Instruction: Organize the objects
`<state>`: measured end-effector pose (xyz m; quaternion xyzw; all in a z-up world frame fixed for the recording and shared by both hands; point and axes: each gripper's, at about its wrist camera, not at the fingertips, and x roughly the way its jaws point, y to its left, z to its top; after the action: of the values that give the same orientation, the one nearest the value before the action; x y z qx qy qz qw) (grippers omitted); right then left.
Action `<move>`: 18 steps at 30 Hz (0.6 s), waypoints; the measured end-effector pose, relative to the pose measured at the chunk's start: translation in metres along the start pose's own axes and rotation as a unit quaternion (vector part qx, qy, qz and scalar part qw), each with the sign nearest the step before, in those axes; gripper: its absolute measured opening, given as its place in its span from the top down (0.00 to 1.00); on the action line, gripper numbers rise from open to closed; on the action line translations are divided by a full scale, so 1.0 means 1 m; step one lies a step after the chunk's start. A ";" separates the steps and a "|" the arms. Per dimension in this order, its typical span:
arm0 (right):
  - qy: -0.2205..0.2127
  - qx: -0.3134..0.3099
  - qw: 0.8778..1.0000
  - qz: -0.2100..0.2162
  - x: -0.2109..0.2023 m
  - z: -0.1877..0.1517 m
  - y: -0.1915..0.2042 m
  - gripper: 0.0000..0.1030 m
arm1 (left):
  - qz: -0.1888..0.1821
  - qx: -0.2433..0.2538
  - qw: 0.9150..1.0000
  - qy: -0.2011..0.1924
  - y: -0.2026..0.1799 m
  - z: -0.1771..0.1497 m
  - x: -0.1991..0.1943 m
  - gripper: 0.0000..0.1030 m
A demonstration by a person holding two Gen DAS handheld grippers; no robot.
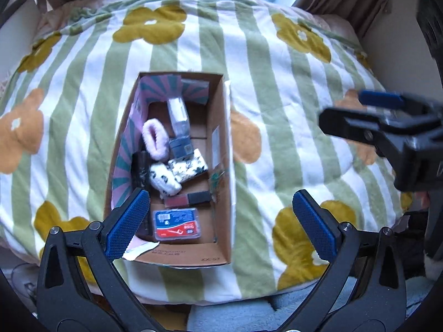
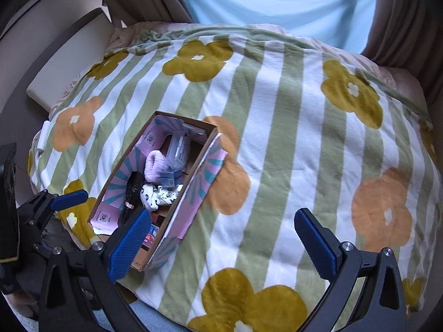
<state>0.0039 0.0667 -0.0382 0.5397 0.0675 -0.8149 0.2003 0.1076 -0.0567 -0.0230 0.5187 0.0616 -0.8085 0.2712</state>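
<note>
An open cardboard box [image 1: 220, 149] with a pink and teal lining lies on the flowered blanket [image 1: 277, 96]. Inside are a pink fluffy hair tie [image 1: 155, 138], rolled white patterned socks [image 1: 177, 174], a clear plastic case [image 1: 180, 116], a small grey-blue box [image 1: 181, 148], a dark red lipstick tube [image 1: 187, 198], a blue and red flat case [image 1: 177, 223] and a black item [image 1: 139, 168]. My left gripper [image 1: 221, 224] is open and empty above the box's near end. My right gripper [image 2: 221, 246] is open and empty, over the blanket right of the box [image 2: 193, 193]; it also shows in the left wrist view [image 1: 368, 113].
The blanket [image 2: 304, 138] covers a raised padded surface that drops off at its near edge to a grey floor [image 1: 235, 315]. A person in a light blue shirt [image 2: 277, 2] sits behind it. A white cushion [image 2: 66, 63] lies at the far left. My left gripper [image 2: 63, 197] shows at the right wrist view's left edge.
</note>
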 end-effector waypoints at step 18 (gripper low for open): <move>-0.030 0.108 0.992 -0.056 -0.052 -0.062 -0.097 0.01 | 0.009 0.046 0.996 -0.076 -0.092 0.024 -0.024 0.00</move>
<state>0.0355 0.1886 -0.0269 0.5293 0.0027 -0.8429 0.0969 0.0498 0.0216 -0.0077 0.4682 -0.0009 -0.8449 0.2588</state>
